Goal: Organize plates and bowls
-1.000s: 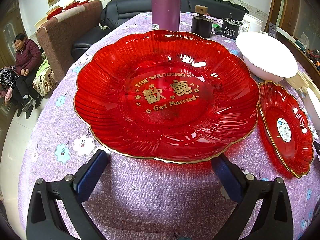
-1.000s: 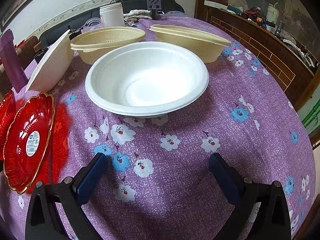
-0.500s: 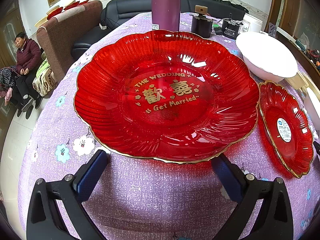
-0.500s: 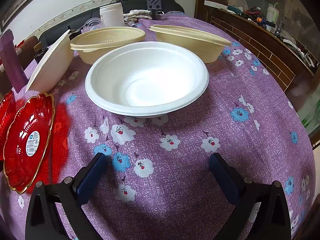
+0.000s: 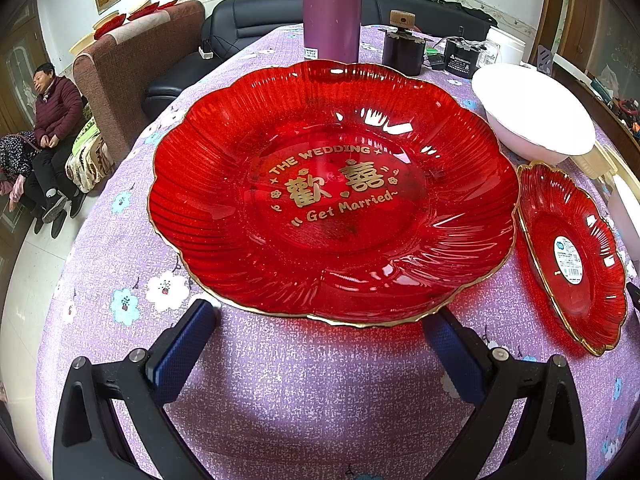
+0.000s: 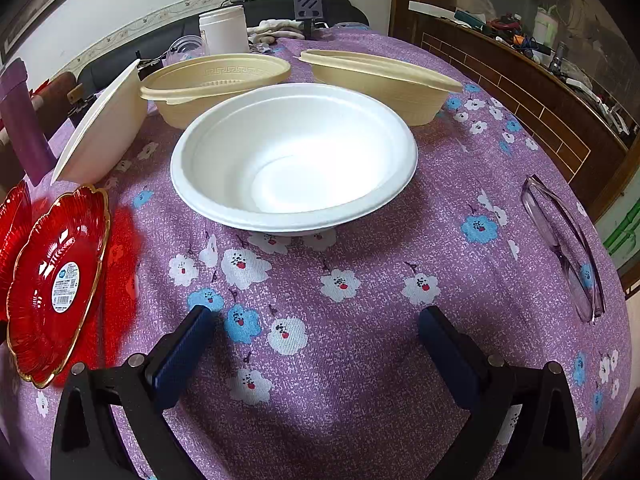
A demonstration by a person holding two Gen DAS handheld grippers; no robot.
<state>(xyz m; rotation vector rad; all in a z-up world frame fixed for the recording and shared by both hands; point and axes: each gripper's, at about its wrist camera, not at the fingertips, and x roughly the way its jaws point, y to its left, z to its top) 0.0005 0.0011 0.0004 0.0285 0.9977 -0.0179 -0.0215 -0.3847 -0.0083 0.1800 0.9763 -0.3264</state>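
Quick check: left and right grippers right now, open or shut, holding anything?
Left gripper: open, holding nothing, just short of the large red scalloped wedding plate.
Right gripper: open, holding nothing, facing the white foam bowl.

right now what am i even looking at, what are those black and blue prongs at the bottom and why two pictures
No robot here: a person holds a two-finger gripper in each hand, with a fisheye camera on each that looks along its fingers. The prongs are those fingers. One picture comes from the left gripper, the other from the right gripper. Both are open and hold nothing.

On the purple flowered tablecloth the left one faces a large red plate, with a small red plate beside it. The right one faces a white foam bowl. Behind it stand two beige bowls, and another white bowl is to the left.
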